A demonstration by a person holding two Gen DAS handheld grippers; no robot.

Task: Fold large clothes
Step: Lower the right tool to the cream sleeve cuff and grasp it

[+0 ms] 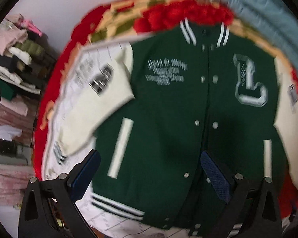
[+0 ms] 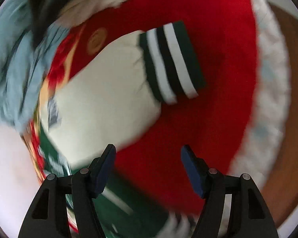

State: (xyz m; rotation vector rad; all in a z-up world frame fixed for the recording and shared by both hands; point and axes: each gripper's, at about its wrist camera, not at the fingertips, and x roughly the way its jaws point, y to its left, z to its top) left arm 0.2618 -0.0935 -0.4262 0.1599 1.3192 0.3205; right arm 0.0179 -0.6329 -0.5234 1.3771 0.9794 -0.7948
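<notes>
The whole green jacket (image 1: 168, 109) is seen only from the left wrist; the striped cuff (image 2: 170, 59) from the right. Both hand-held grippers, left (image 1: 149, 170) and right (image 2: 149, 166), are held released above it.

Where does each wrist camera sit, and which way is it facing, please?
Left wrist: above the green varsity jacket, looking down its snapped front; open left gripper at the bottom.
Right wrist: above the jacket's cream sleeve and striped cuff on the red blanket; open right gripper at the bottom.
Shared: jacket, red blanket, light blue quilt.
</notes>
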